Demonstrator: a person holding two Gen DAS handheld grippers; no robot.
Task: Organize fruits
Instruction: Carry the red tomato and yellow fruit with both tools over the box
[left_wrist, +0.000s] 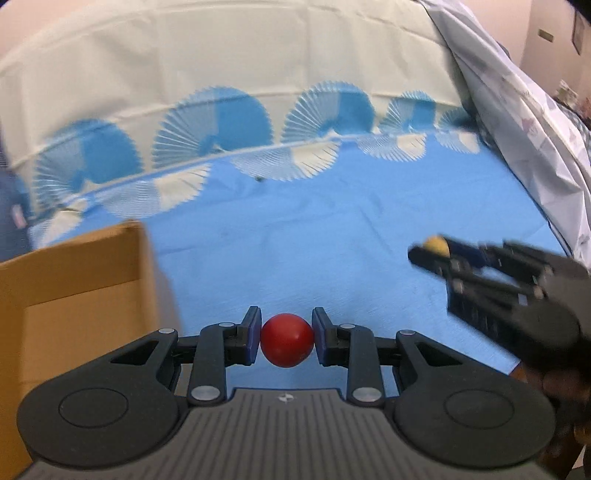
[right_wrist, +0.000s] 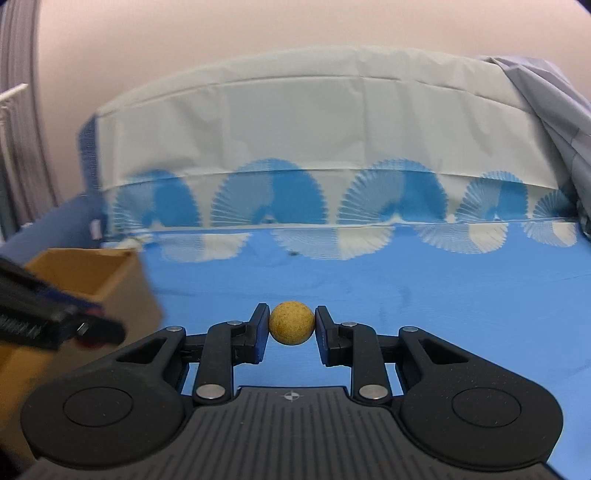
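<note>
At about nine o'clock in both wrist views stands the open cardboard box, its near corner toward the grippers and much of it cut off by the frame edge — what lies inside cannot be seen. It looks like the place for the fruit, though that is a judgement from the task alone.

The left gripper is closed around a red round fruit, pads pressed on its two sides, lifted above the blue tablecloth. To finish this step well, I would carry it toward nine o'clock, clear the box's near wall with room to spare, and release only once the fruit is well inside the rim, low down so it does not bounce.

At three o'clock in the left view the right gripper is pinched on a speckled yellow round fruit, also off the cloth. It should wait or trail behind, since both tools aimed at one opening could collide.

Hard to make out: both frames are motion-blurred, each gripper is smeared in the other's view, and which kind of fruit either ball is cannot be told. A small dark speck lies on the cloth near twelve o'clock — unidentifiable.
</note>
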